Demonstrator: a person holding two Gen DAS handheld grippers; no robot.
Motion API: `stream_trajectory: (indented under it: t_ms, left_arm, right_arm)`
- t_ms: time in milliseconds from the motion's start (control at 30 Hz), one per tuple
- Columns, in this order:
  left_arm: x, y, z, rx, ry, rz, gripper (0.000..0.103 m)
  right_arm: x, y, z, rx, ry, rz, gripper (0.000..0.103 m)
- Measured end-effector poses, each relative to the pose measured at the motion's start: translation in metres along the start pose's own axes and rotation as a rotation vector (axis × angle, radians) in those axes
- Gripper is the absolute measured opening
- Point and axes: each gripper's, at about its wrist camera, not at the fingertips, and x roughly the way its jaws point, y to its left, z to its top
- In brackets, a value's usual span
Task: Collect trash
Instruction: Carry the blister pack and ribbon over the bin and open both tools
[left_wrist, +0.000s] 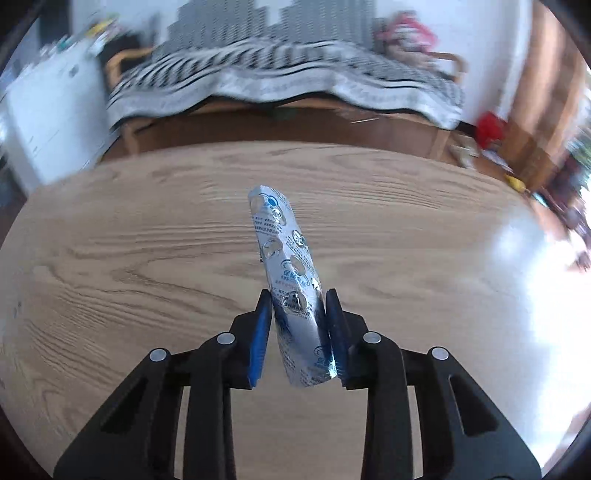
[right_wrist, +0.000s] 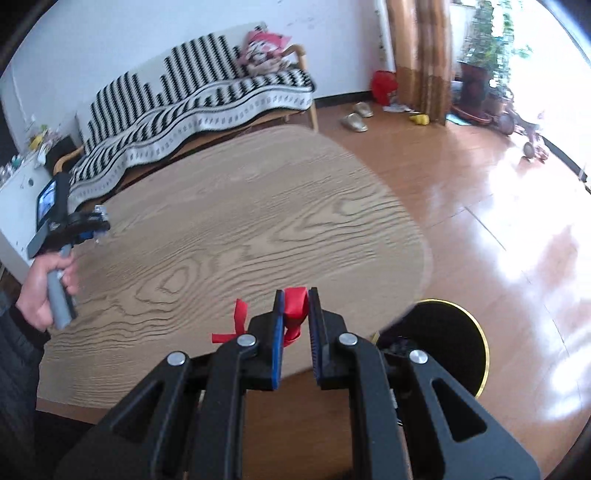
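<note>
Holding: both grippers carry trash above the oval light-wood-grain table (left_wrist: 147, 240), the landmark for all places below.
Left gripper (left_wrist: 299, 306): jaws closed nearly together on the lower end of a silver foil blister pack with blue print (left_wrist: 284, 254); the strip stands up and away from the fingers, clear of the table surface.
Why held so: judged a pinch by one end, so the stiff foil stays edge-on and free to drop.
Right gripper (right_wrist: 295, 310): jaws narrowed on a crumpled red ribbon scrap (right_wrist: 295, 306); a loose red tail hangs out past the left finger, over the near edge of the table.
Bin: a round black bin with gold rim (right_wrist: 458, 339) sits on the floor just beside the table's near right corner, close under the right gripper.
Stage: judged pick-up done, drop pending.
Next: move each gripper over the bin, then open.
Risk: light ribbon may cling to the blue pads (right_wrist: 277, 332).
</note>
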Motion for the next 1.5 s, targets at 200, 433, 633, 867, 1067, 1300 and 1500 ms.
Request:
stream_trajectory:
  t_ms: [200, 433, 633, 867, 1067, 1300, 1500]
  left_arm:
    - [-0.078, -0.108, -0.058, 0.241, -0.046, -0.244, 0.029]
    - [-0.139, -0.238, -0.164, 0.534, -0.022, -0.542, 0.029]
    - [-0.142, -0.311, -0.233, 0.714, 0.040, -0.677, 0.029]
    - [-0.120, -0.352, -0.264, 0.809, 0.119, -0.739, 0.029]
    - [-0.104, -0.369, -0.268, 0.820, 0.142, -0.756, 0.031]
    - [-0.101, -0.370, -0.269, 0.829, 0.131, -0.781, 0.041]
    - [-0.104, -0.369, -0.267, 0.833, 0.122, -0.785, 0.057]
  right_arm:
    - [-0.029, -0.065, -0.010, 0.097, -0.024, -0.076, 0.013]
    - [-0.045, -0.144, -0.020, 0.233, -0.042, -0.172, 0.013]
    - [-0.033, -0.182, -0.029, 0.304, 0.001, -0.217, 0.013]
    - [-0.022, -0.197, -0.031, 0.325, 0.022, -0.240, 0.013]
    - [-0.020, -0.201, -0.030, 0.329, 0.020, -0.249, 0.013]
    - [-0.022, -0.201, -0.035, 0.352, 0.019, -0.269, 0.013]
    - [-0.020, -0.196, -0.037, 0.363, 0.022, -0.278, 0.013]
